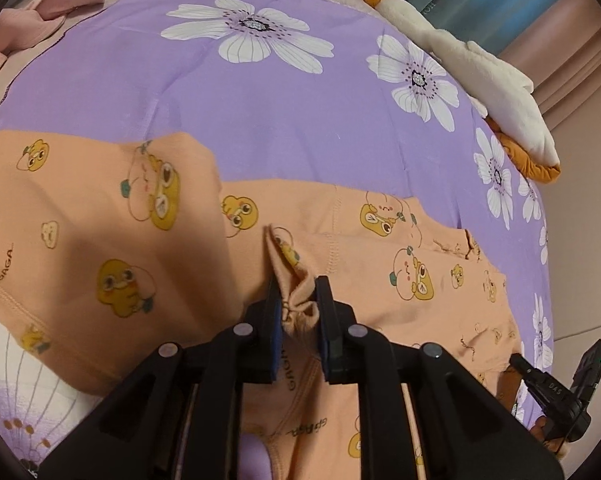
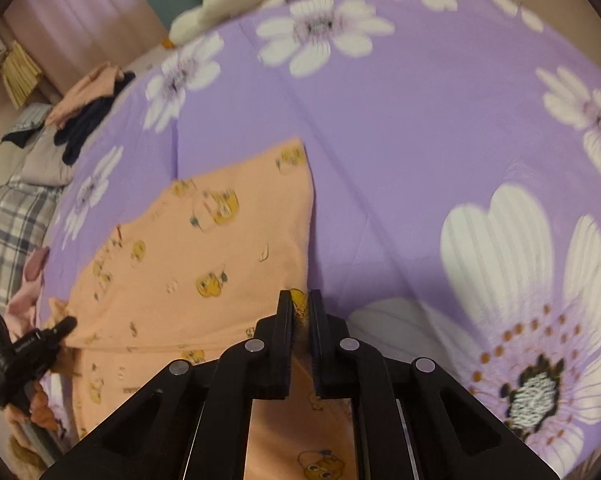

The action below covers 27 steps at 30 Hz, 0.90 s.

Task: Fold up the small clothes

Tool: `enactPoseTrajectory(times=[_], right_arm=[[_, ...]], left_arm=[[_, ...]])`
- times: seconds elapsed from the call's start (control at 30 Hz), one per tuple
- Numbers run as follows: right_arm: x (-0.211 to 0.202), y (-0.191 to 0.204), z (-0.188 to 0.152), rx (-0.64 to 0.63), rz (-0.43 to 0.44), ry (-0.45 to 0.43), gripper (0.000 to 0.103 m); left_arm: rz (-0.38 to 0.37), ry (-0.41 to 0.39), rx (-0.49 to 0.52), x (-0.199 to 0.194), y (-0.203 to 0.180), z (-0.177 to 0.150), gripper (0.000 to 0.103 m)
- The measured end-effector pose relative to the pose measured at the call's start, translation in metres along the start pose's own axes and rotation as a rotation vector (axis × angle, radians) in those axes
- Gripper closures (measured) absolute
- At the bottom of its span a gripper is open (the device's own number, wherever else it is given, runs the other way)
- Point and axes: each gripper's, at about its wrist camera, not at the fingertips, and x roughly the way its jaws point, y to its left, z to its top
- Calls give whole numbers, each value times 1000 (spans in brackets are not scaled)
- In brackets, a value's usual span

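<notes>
Orange clothes (image 1: 100, 216) with little yellow cartoon ducks, spread flat on a purple bed sheet (image 1: 260, 100) with big white flowers.

Left gripper (image 1: 297, 300): nearly closed, pinching a bunched-up fold of the orange cloth between its two black fingers (image 1: 328, 320). Fold sticking up in a little peak just past the tips.

Right gripper (image 2: 300, 312): closed almost all the way, nipping the edge of the same orange clothes (image 2: 204, 248) at the near right corner. Only a thin bit of cloth between the fingers (image 2: 284, 320). Picture a bit blurry here.

Each gripper seen small from the other camera, at the far edge of the cloth.

A pink garment (image 1: 40, 12) near the top left corner of the bed. A cream and brown plush blanket (image 1: 500, 92) by the far right edge. Dark clothes (image 2: 88, 120) piled beside the sheet.
</notes>
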Motion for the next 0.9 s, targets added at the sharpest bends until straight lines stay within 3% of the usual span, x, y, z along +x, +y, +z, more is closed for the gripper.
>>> enactPoseTrajectory(times=[0.43, 0.7, 0.9], right_arm=[[25, 2, -3, -44, -87, 102, 94], [27, 2, -3, -47, -117, 111, 95], [32, 5, 1, -26, -122, 110, 94]], left_arm=[[-2, 7, 8, 6, 14, -10, 86], [-102, 20, -63, 7, 31, -11, 86], [-97, 4, -21, 5, 25, -14, 86]])
